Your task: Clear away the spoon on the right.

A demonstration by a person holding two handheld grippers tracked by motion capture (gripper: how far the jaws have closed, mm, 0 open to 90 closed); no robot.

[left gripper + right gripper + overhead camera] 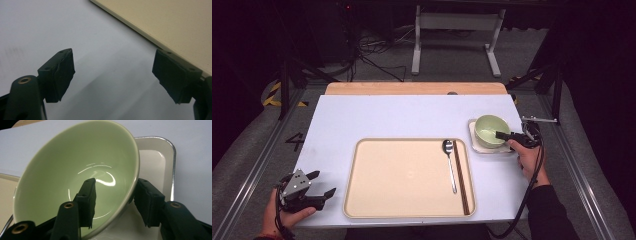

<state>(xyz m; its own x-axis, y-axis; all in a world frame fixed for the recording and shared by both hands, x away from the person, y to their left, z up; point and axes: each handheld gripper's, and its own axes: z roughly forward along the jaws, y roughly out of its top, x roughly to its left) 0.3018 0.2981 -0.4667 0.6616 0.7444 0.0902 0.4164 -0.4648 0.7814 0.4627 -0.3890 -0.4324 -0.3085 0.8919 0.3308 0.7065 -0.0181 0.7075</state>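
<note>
1. One green bowl (490, 130) on one white dish (473, 134), 3 o'clock of tray (362, 190); one spoon (449, 161), chopsticks (460, 176) count unclear.
2. R gripper (113, 200) jaws straddle bowl rim, not yet clamped; dish partly hidden.
3. L gripper (112, 75) jaws apart, empty, 8 o'clock.

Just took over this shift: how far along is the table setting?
Done: the spoon and chopsticks lie on the tray. In hand: the right gripper straddles the rim of the green bowl, one jaw inside and one outside, the bowl sitting in the white dish. Probably left: moving the bowl onto the tray. The left gripper waits open.
</note>
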